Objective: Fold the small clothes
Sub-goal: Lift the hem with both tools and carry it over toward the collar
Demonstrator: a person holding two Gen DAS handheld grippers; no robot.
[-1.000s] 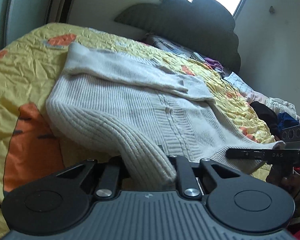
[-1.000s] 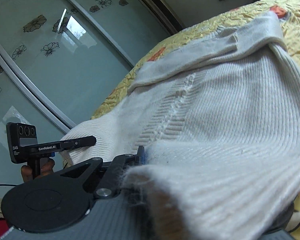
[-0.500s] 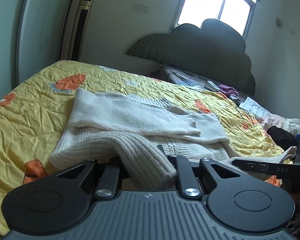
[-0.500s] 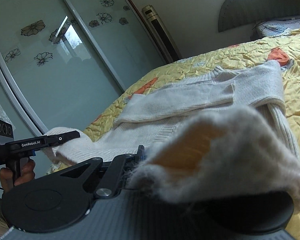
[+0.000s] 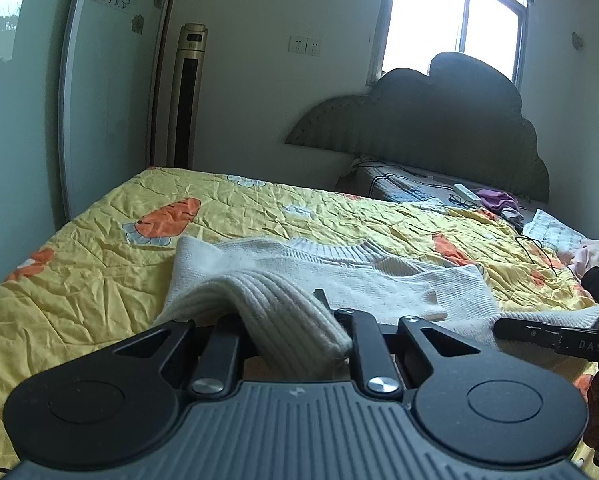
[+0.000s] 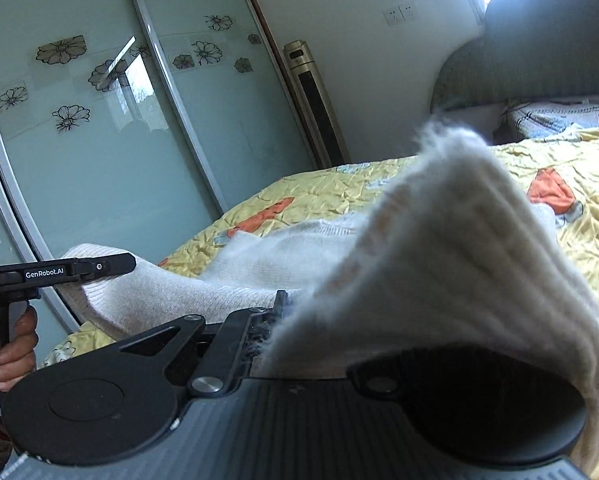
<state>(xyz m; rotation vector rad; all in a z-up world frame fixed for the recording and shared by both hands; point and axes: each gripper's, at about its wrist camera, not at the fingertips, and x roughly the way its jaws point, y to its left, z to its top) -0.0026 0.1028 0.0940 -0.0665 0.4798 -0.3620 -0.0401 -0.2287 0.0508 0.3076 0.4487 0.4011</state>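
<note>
cream knit sweater (image 5: 351,280) on yellow quilt (image 5: 79,280), left gripper (image 5: 299,334) pinching its ribbed hem, right gripper (image 6: 283,320) pinching the other corner

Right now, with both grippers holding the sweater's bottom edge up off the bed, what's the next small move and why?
Probably carry the hem forward toward the collar. Both the left gripper and right gripper are shut on the sweater, its sleeves already lie folded across the chest, and its upper half is flat on the bed.

Sweater (image 5: 339,280): lies on the quilt (image 5: 79,280), its near hem lifted.
Left gripper (image 5: 295,332): at the hem's left corner.
Right gripper (image 6: 299,320): at the right corner.
Headboard (image 5: 439,120): behind the bed.
Tower fan (image 5: 187,96): left of headboard.
</note>
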